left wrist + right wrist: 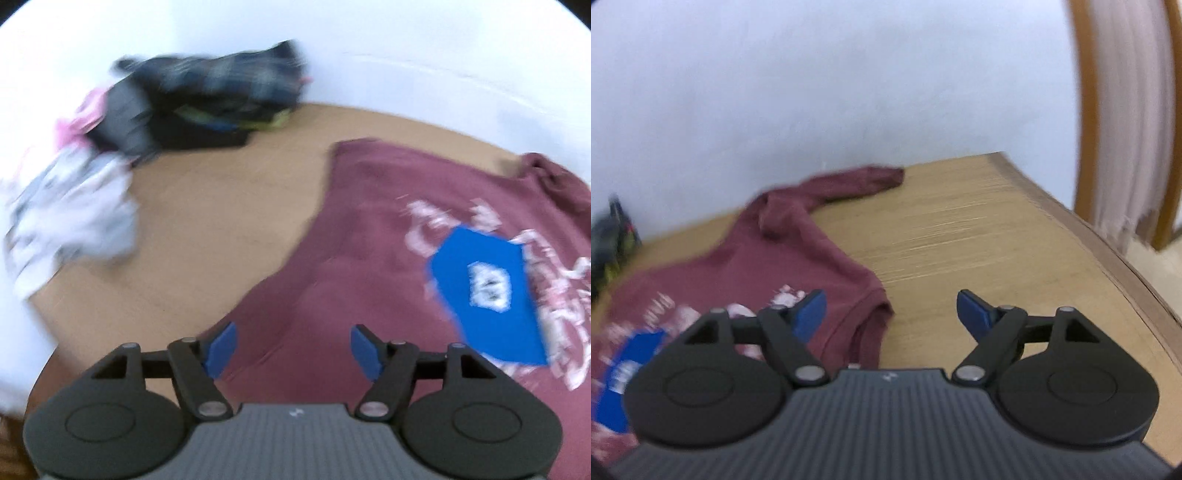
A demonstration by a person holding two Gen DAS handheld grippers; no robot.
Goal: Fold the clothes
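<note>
While the maroon shirt [388, 258] lies spread on the wooden table [207, 229], print side up with a blue patch [487, 295] on its chest, the left tongs [294, 349] hang released above its near part, both blue pads apart and nothing between them. The right tongs [891, 314] are released too, gaping over the shirt's right edge and bare table, with 1 sleeve [849, 182] stretched toward the far wall [812, 92]. At the far left of the table sit a dark pile [207, 96] and a white heap [74, 210] of clothes, blurred.
</note>
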